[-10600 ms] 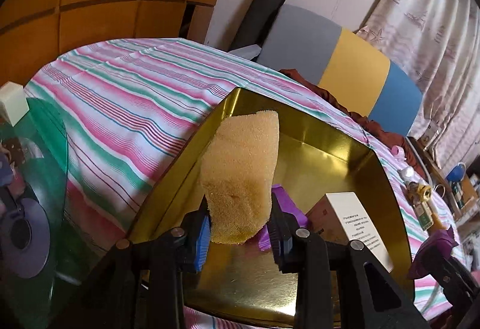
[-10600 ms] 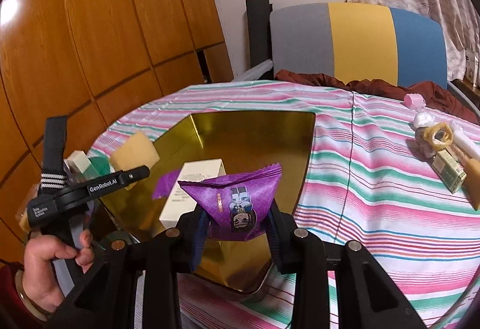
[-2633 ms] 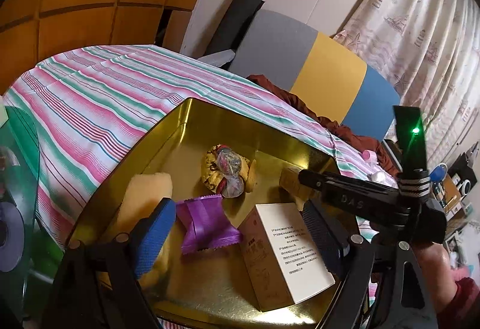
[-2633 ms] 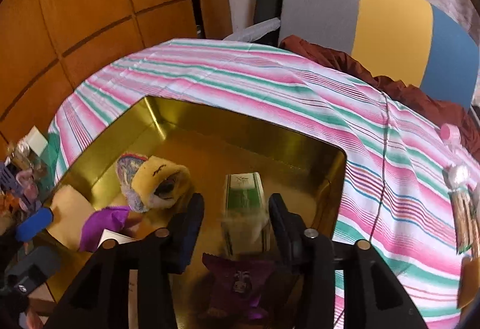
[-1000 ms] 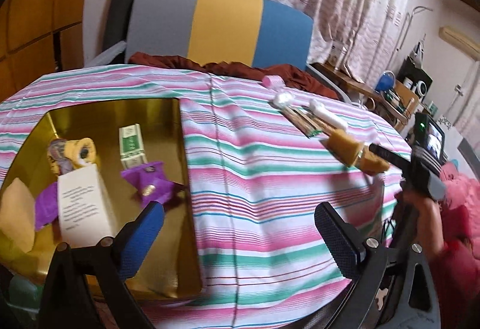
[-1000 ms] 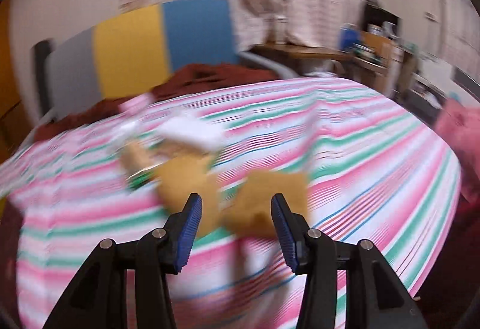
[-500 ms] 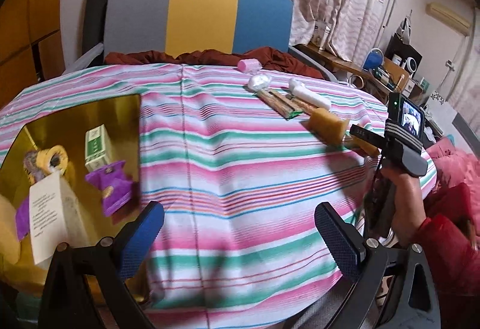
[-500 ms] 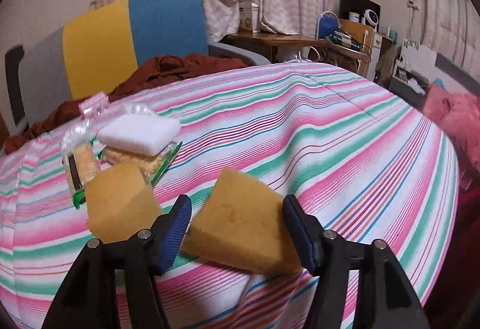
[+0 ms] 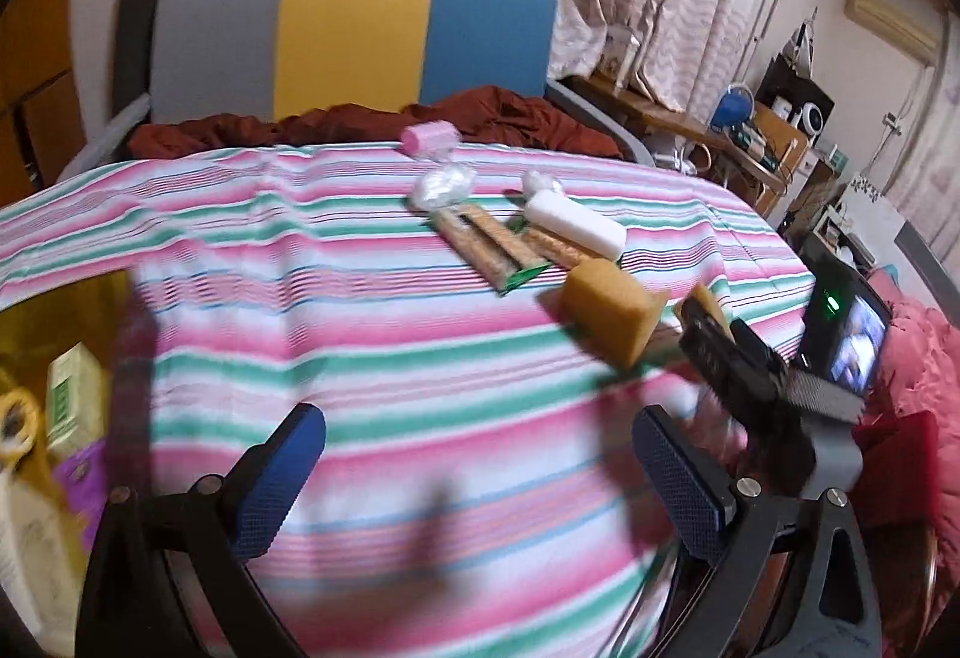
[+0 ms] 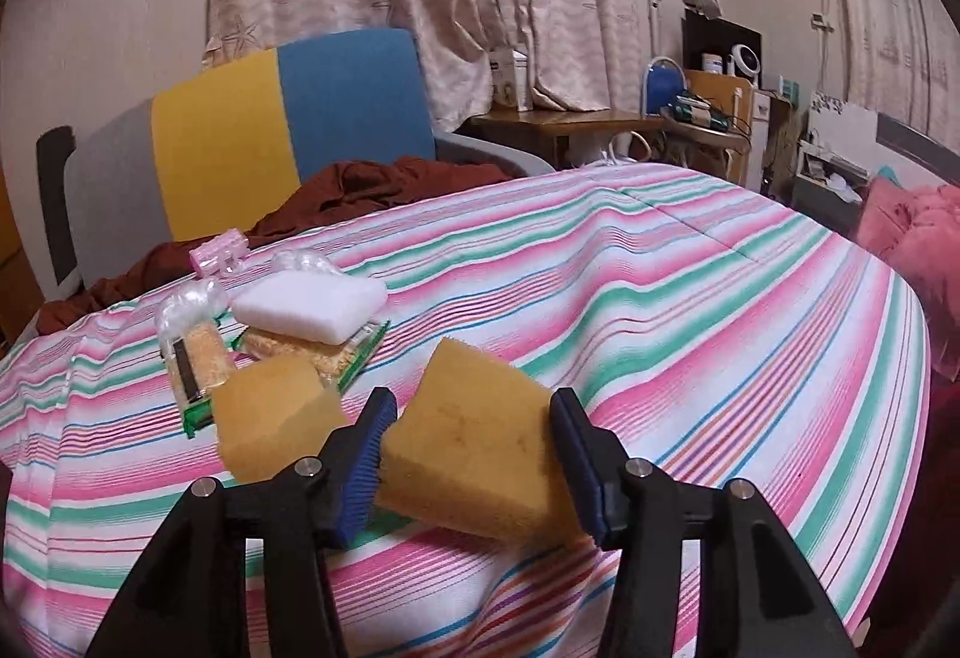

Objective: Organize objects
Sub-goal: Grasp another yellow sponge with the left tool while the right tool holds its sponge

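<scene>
Sponge between my right jaws: the wedge-shaped yellow-brown foam sponge point(image 10: 480, 454) lies on the pink-and-green striped tablecloth point(image 10: 720, 310), straight ahead of my right gripper point(image 10: 474, 454) and squarely in its gap.
Long axis: it runs away from me and up to the left, roughly along my fingers, so the pads meet its two long flanks.
Right tool state: my jaws are closing on it; both blue pads sit at its sides, and I judge the grip as just taking hold.
Neighbour: a second, blockier yellow-brown foam sponge point(image 10: 273, 421) sits just outside my left-hand finger, close, apart from the first.
Left tool state: my left gripper point(image 9: 480, 478) is spread wide and empty over bare cloth.
Nearer hand: the right; the left is well short of both sponges.
Destination: the gold metal tray point(image 9: 36, 310) lies far to the left, already holding small items.
</scene>
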`<action>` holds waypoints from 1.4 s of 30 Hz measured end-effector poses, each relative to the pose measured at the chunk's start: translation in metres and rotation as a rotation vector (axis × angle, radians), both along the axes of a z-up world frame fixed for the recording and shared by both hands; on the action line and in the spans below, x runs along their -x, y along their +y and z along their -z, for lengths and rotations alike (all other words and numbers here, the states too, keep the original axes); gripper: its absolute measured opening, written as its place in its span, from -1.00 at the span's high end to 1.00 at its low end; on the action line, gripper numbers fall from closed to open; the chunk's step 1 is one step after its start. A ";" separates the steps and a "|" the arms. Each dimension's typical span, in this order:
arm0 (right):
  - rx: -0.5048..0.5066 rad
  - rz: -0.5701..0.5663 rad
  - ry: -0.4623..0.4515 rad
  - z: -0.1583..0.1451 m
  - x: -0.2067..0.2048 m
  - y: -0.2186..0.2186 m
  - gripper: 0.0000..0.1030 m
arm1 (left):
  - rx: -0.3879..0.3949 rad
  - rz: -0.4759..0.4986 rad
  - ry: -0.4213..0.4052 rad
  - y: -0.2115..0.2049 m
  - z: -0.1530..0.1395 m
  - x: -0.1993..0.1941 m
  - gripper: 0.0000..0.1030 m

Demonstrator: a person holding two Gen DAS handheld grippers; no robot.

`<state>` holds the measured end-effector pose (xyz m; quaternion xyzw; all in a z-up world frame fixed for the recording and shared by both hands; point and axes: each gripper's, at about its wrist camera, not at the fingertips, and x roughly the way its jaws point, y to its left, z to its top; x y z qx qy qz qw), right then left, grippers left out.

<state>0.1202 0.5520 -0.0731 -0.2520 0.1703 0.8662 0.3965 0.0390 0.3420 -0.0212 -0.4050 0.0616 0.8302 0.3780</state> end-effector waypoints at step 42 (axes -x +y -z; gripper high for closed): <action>-0.031 0.026 0.016 0.001 -0.004 -0.004 0.10 | -0.229 0.111 -0.191 0.100 0.075 0.040 -0.24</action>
